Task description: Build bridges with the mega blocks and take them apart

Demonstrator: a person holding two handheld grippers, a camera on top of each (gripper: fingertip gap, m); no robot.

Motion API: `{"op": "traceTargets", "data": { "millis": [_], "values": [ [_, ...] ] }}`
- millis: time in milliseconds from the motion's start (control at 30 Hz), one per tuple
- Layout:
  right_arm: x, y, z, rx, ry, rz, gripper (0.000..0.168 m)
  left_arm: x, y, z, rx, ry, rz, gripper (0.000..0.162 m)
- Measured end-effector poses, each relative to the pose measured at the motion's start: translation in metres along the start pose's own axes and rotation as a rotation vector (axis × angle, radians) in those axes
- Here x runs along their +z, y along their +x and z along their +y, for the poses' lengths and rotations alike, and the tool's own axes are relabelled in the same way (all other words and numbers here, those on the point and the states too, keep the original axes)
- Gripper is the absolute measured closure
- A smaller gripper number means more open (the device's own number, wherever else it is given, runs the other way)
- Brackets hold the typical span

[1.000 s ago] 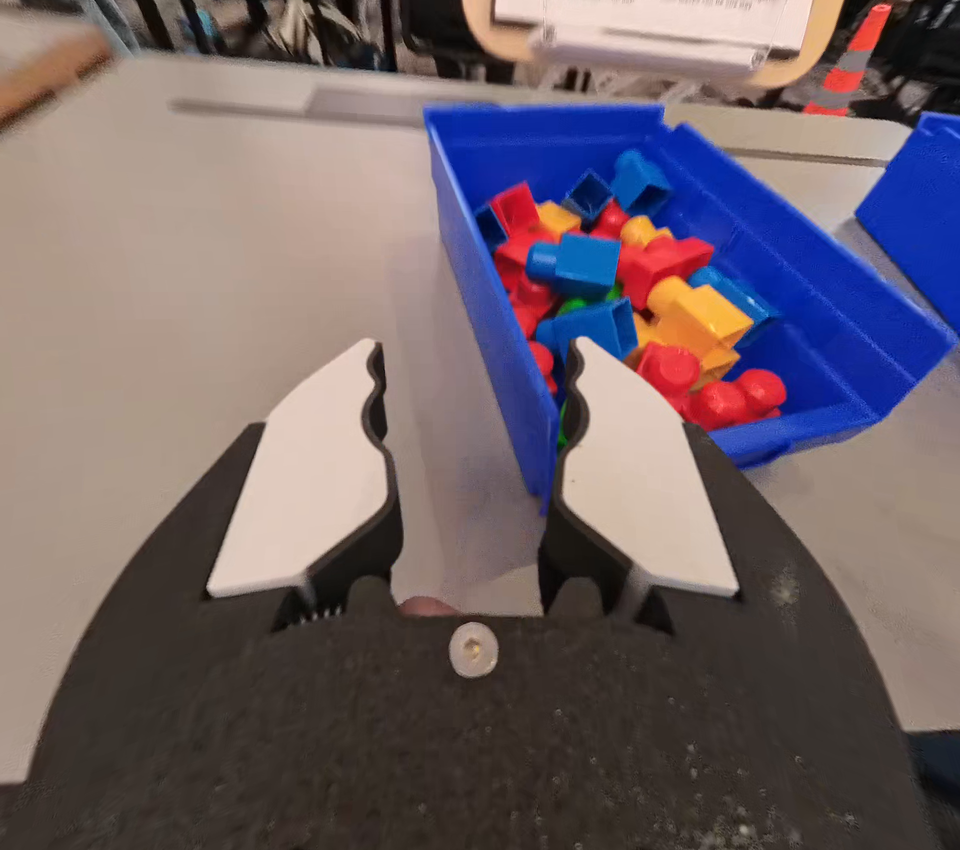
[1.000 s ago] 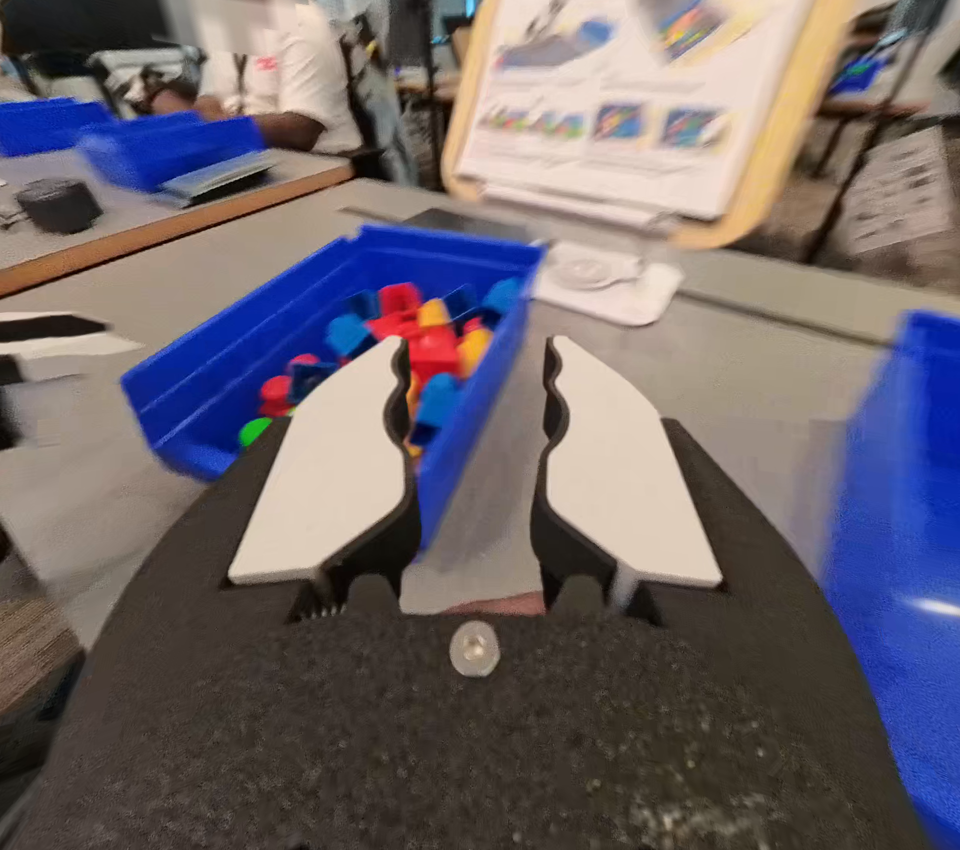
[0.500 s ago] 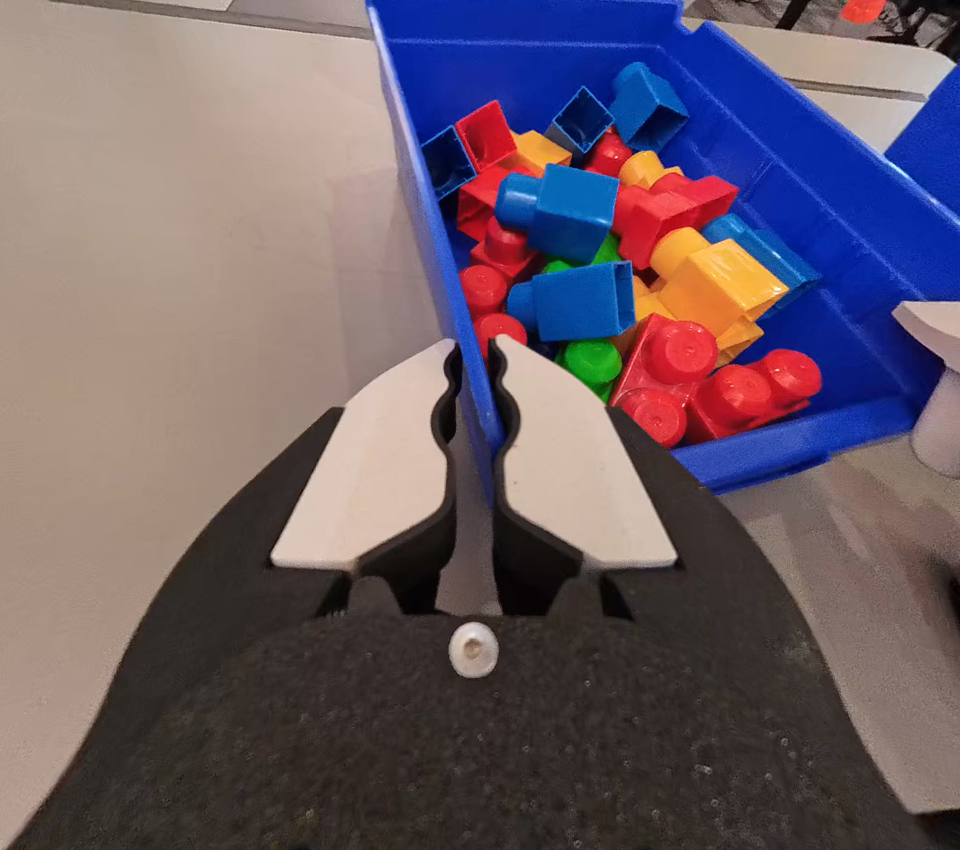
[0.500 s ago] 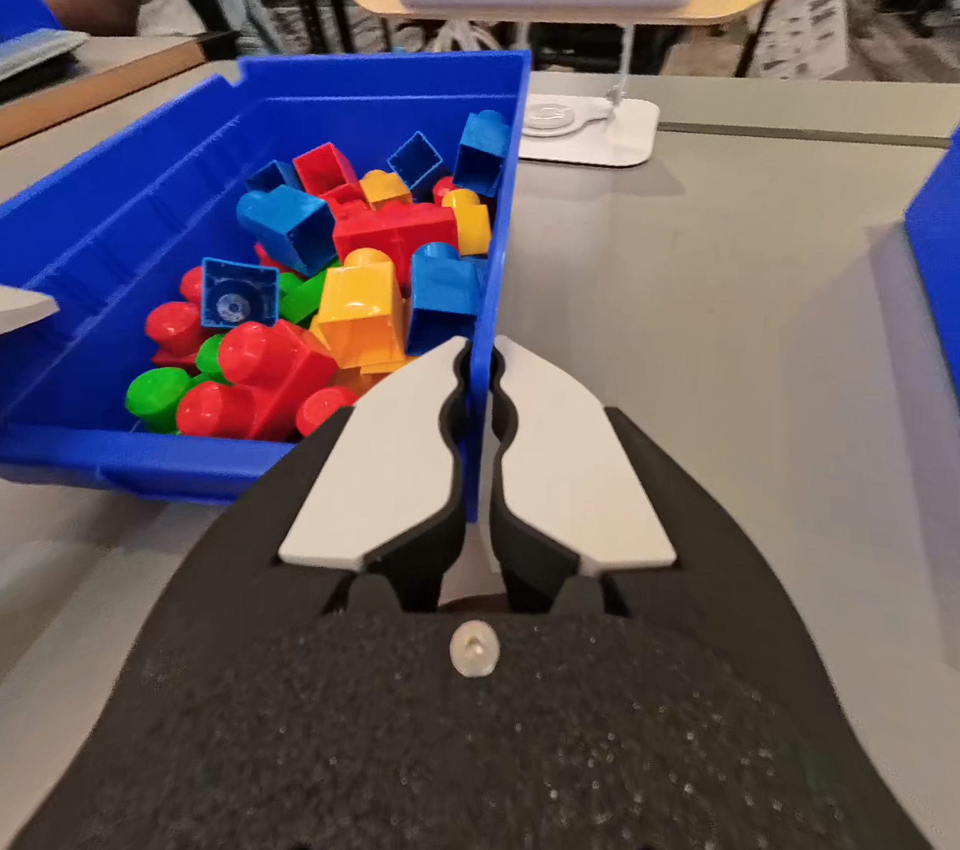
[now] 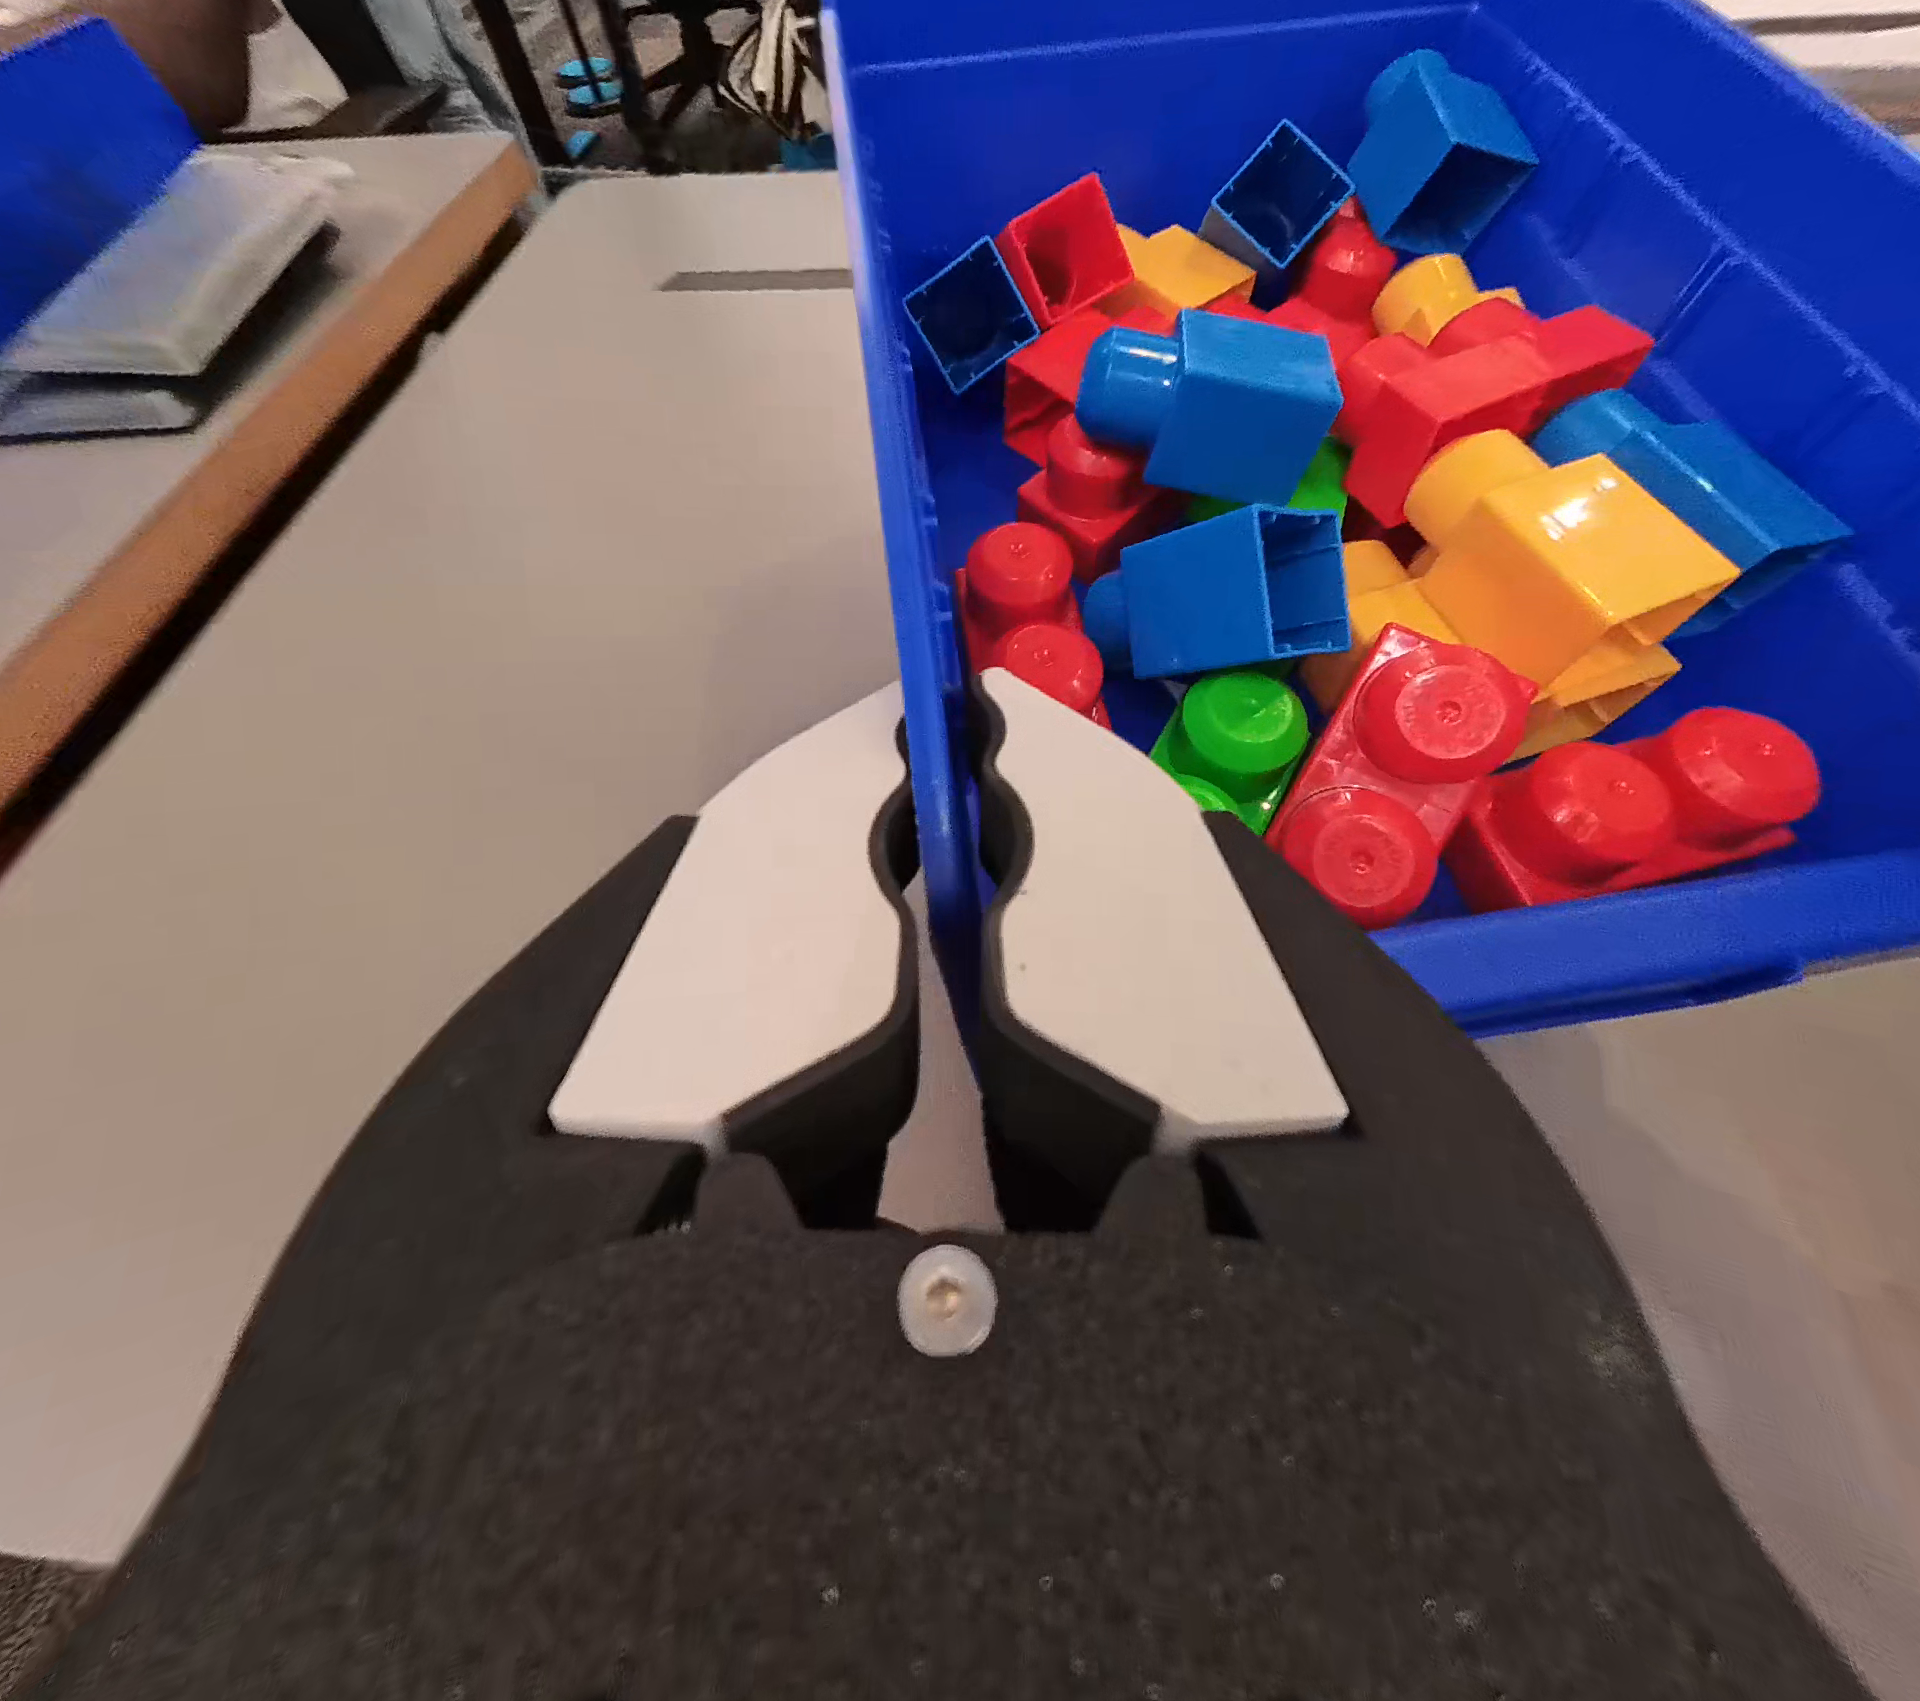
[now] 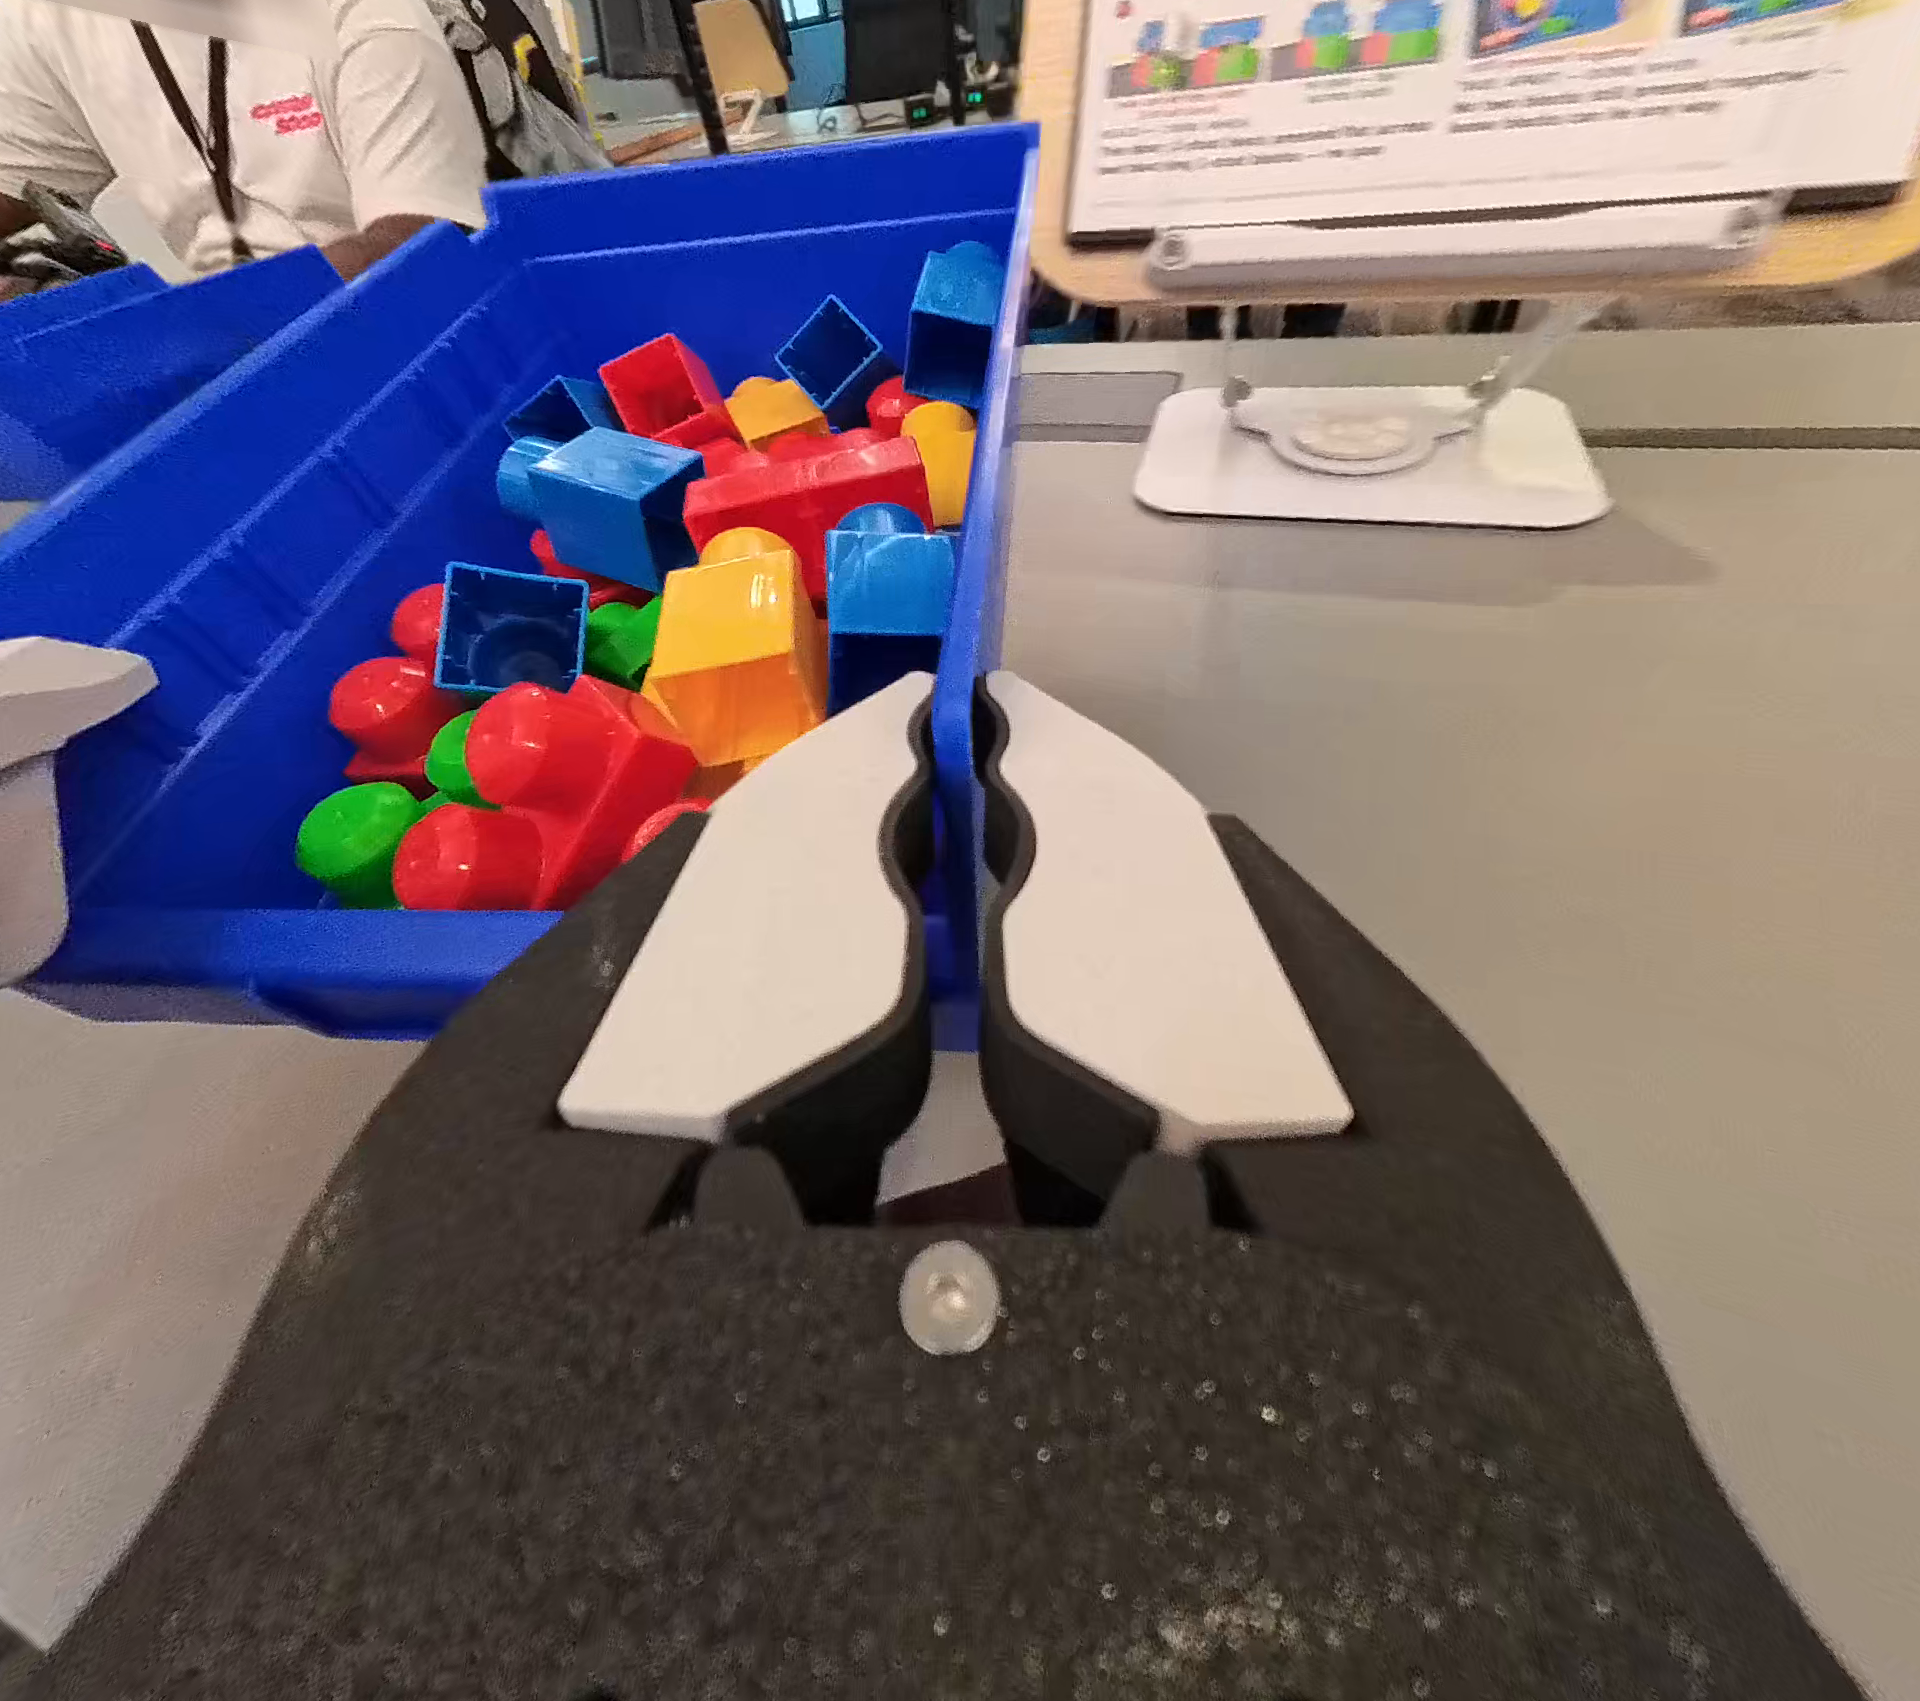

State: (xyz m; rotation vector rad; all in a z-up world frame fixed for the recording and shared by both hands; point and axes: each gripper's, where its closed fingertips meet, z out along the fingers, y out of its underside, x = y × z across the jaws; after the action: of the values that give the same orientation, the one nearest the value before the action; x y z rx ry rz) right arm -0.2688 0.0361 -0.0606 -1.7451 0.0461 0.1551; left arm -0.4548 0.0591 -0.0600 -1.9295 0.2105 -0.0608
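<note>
on the far left, a person in a white shirt (image 6: 312,124) is sitting at a neighbouring table. next along, the left gripper (image 5: 940,716) is clamping the left wall of the blue bin (image 5: 1143,10), its jaws closed to a narrow slit with only the wall between them; a second ago those jaws were standing wide and clear of the bin. the mega blocks (image 5: 1351,508) are lying heaped inside the bin, red, blue, yellow and green, none of them joined into a bridge. to their right, the right gripper (image 6: 956,690) is pinching the bin's right wall in the same way, one jaw inside beside a blue block, one outside over the grey table (image 6: 1455,820), where a second ago it was still open. the bin's near edge is appearing to ride above the table, so both grippers are probably lifting it, likely to tip the blocks out for building. farthest right, an instruction sheet on a stand (image 6: 1455,41) is facing the work.
</note>
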Motion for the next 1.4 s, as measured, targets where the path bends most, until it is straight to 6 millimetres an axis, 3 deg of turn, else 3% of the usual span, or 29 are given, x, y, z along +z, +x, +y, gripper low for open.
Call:
{"op": "traceTargets", "data": {
  "millis": [133,233,333,433,567,667,767,833,900,967,1033,1167,1233,1300,1400],
  "values": [
    [0.025,-0.061,0.008,-0.024,-0.026,-0.038,0.164,0.012,-0.065,-0.001,-0.017,-0.025,-0.006,0.158],
    [0.046,-0.09,0.025,-0.029,-0.082,-0.014,0.163,0.031,-0.1,0.011,-0.013,-0.062,0.014,0.158],
    [0.064,-0.105,0.047,-0.04,-0.143,0.028,0.163,0.053,-0.119,0.034,0.005,-0.113,0.049,0.157],
    [0.069,-0.11,0.065,-0.045,-0.134,0.049,0.153,0.065,-0.123,0.048,-0.006,-0.083,0.113,0.157],
    [0.067,-0.114,0.066,-0.048,-0.121,0.01,0.151,0.066,-0.126,0.048,-0.03,-0.093,0.084,0.157],
    [0.059,-0.116,0.065,-0.09,-0.142,-0.114,0.148,0.062,-0.125,0.05,-0.058,-0.093,0.084,0.145],
    [0.022,-0.12,0.062,-0.16,-0.186,-0.415,0.137,0.041,-0.147,0.044,-0.074,-0.083,-0.042,0.111],
    [-0.01,-0.104,0.061,-0.241,-0.206,-0.576,0.134,0.018,-0.149,0.035,-0.145,-0.065,-0.045,0.111],
    [-0.046,-0.077,0.068,-0.31,-0.273,-0.751,0.127,-0.005,-0.123,0.021,-0.212,-0.017,0.066,0.109],
    [-0.065,-0.029,0.065,-0.297,-0.273,-0.776,0.118,-0.025,-0.077,0.009,-0.247,0.027,0.202,0.103],
    [-0.069,0.03,0.058,-0.276,-0.238,-0.678,0.108,-0.038,-0.02,0.008,-0.236,0.023,0.324,0.096],
    [-0.079,0.142,0.036,-0.239,-0.097,-0.386,0.104,-0.043,0.085,0.028,-0.186,-0.019,0.433,0.092],
    [-0.09,0.173,0.033,-0.226,-0.037,-0.329,0.105,-0.041,0.135,0.038,-0.178,-0.03,0.513,0.092],
    [-0.101,0.204,0.043,-0.19,-0.043,-0.242,0.105,-0.035,0.176,0.052,-0.127,-0.042,0.571,0.091],
    [-0.129,0.212,0.024,-0.061,0.093,-0.314,0.114,-0.029,0.213,0.079,-0.014,-0.1,0.628,0.089]
  ]
}}
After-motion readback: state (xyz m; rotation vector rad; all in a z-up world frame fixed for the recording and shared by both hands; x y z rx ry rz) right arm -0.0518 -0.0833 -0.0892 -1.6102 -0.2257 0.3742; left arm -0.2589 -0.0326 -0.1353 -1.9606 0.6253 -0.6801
